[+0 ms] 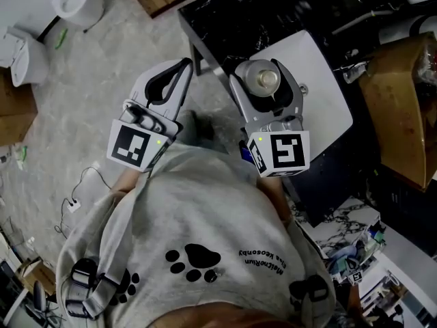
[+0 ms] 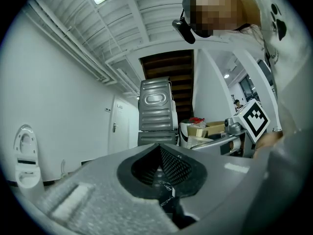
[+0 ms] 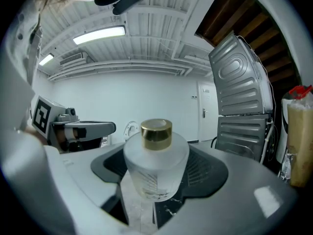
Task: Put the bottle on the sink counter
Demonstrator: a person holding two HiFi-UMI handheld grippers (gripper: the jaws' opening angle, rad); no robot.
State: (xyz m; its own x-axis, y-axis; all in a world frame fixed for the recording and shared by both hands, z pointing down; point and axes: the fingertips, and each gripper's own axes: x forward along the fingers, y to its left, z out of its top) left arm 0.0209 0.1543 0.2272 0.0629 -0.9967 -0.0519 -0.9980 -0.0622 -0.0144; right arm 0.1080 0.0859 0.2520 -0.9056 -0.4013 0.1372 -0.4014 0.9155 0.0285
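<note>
A frosted glass bottle (image 1: 265, 80) with a gold cap sits between the jaws of my right gripper (image 1: 263, 68), which is shut on its round body. In the right gripper view the bottle (image 3: 155, 165) stands upright and fills the gap of the right gripper (image 3: 157, 153). The head view shows the bottle held above the near corner of a white basin (image 1: 321, 94) set in a black marble counter (image 1: 232, 19). My left gripper (image 1: 183, 65) hovers to the left over the floor, its tips together with nothing between them; the left gripper (image 2: 159, 148) looks the same in its own view.
A white toilet (image 1: 78, 2) stands at the top left on the pale stone floor. A brown wooden piece (image 1: 403, 108) lies right of the basin. Clutter and marble offcuts (image 1: 348, 241) sit at the lower right. A grey metal cabinet (image 2: 155, 112) stands across the room.
</note>
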